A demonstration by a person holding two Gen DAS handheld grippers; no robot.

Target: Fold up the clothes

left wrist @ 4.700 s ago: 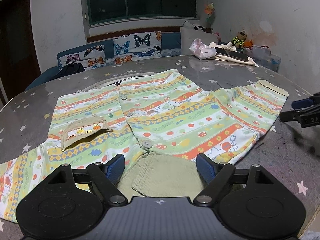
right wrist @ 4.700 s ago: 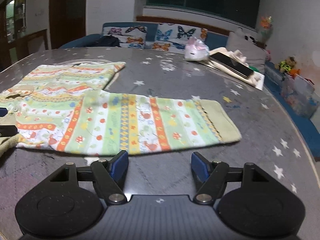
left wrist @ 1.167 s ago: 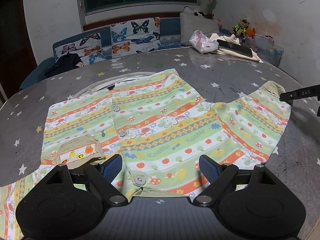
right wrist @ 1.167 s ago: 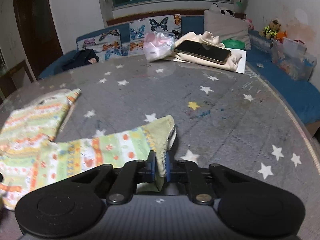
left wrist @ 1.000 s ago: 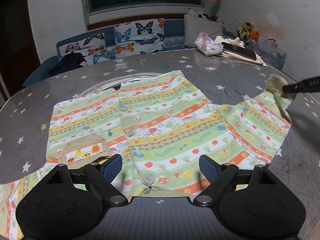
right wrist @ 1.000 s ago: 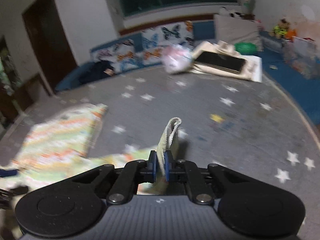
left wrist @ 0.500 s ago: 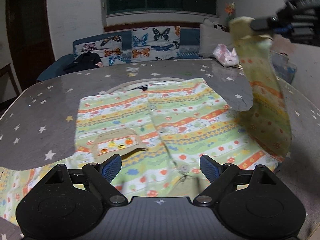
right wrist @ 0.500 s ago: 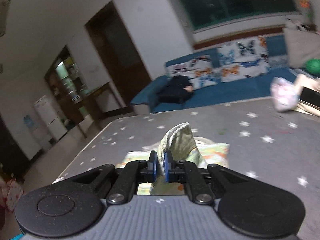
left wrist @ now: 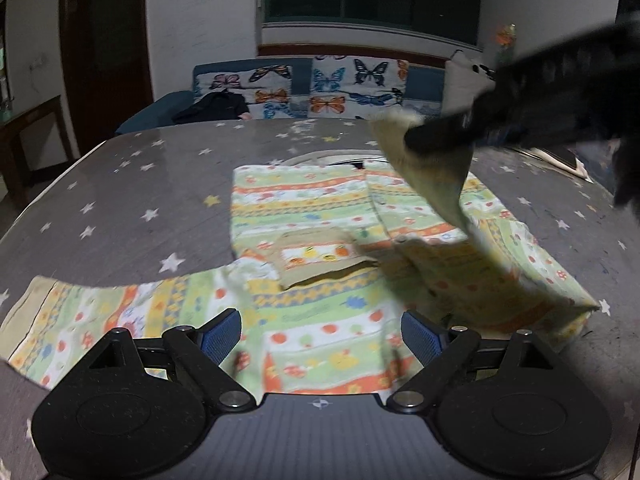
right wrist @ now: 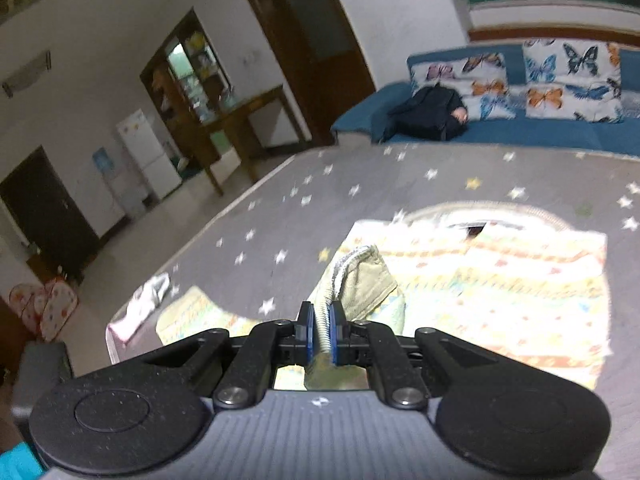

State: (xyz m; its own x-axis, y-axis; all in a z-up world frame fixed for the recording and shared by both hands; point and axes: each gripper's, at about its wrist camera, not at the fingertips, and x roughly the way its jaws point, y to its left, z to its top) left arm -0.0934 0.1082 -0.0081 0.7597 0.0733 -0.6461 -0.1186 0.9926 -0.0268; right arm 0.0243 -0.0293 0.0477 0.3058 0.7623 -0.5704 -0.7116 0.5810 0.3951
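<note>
A small striped cardigan in green, orange and white lies spread on the grey star-print table. My right gripper is shut on the khaki cuff of its right sleeve. That sleeve hangs in the air above the cardigan's body, with the gripper blurred at the upper right in the left wrist view. The left sleeve lies flat toward the near left. My left gripper hovers open over the hem, holding nothing. A khaki pocket sits mid-garment.
A blue sofa with butterfly cushions and a dark bag stands behind the table. A pink-white cloth lies at the table's left edge. A phone on cloth rests far right. Doorway and wooden cabinet beyond.
My right gripper has carried the sleeve cuff up off the table and leftward across the cardigan's body. My left gripper has drifted slightly left, still open over the hem.
</note>
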